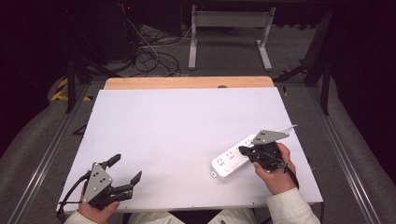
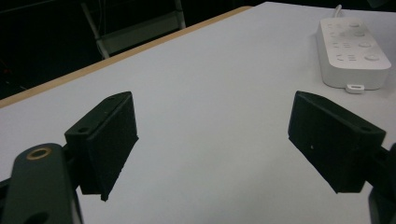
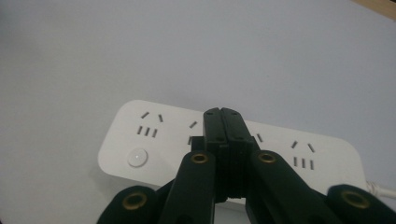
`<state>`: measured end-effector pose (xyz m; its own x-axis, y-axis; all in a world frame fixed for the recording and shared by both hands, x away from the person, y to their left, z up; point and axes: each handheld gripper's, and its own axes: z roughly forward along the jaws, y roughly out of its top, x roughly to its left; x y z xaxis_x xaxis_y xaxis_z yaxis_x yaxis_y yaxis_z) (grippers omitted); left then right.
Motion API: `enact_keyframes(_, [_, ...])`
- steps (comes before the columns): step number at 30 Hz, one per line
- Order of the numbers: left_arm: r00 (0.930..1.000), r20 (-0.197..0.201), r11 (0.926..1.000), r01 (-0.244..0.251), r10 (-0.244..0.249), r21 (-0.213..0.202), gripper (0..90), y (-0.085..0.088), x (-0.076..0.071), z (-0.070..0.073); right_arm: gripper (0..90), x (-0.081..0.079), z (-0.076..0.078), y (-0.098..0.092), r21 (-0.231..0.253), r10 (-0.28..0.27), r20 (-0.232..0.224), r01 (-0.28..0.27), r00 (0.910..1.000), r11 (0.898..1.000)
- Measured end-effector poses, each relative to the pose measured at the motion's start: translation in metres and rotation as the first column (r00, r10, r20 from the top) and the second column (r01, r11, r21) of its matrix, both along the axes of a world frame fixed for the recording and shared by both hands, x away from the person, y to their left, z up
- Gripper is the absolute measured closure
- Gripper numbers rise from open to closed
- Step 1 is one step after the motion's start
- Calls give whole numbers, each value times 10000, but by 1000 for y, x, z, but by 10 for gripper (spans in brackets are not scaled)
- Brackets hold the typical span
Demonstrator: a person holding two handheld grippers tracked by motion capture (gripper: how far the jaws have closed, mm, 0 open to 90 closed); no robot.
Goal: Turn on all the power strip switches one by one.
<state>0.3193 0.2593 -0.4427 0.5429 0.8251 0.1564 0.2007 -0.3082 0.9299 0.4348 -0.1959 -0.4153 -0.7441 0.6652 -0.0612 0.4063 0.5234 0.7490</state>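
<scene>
Left gripper (image 1: 125, 169) low at worktop (image 1: 177, 121) 7 o'clock corner, hand (image 1: 95, 210) under it, jaws wide apart, nothing between | right gripper (image 1: 246, 150) at 4 o'clock, jaws pressed together, tips over power strip (image 1: 233, 158) | strip: white glossy plastic, rounded slab, socket slots, round button, lies flat, angled toward 2 o'clock | worktop: matte white, wood far edge

White table (image 1: 187, 121), tangled floor cables (image 1: 149, 56)
</scene>
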Motion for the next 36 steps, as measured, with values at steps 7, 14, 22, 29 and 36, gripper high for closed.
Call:
enact_keyframes(7, [10000,6,10000,-4,4,-11,160,0,0,0,900,4,-4,-10,-311,-390,57,392,9992,9987])
enact_keyframes(14, [10000,7,10000,10,-10,11,160,0,0,0,900,11,-15,-12,-755,-553,-220,535,9982,9957])
enact_keyframes(22, [10000,14,10000,17,-17,15,160,0,0,0,900,15,-26,-10,-1060,-624,-490,569,9968,9927])
enact_keyframes(29, [10000,3,10000,29,-29,11,160,0,0,0,900,19,-32,-8,-1219,-620,-744,527,9953,9911])
enact_keyframes(36, [10000,37,10000,27,-27,78,160,0,-1,0,900,19,-33,-8,-1144,-628,-795,534,9949,9920])
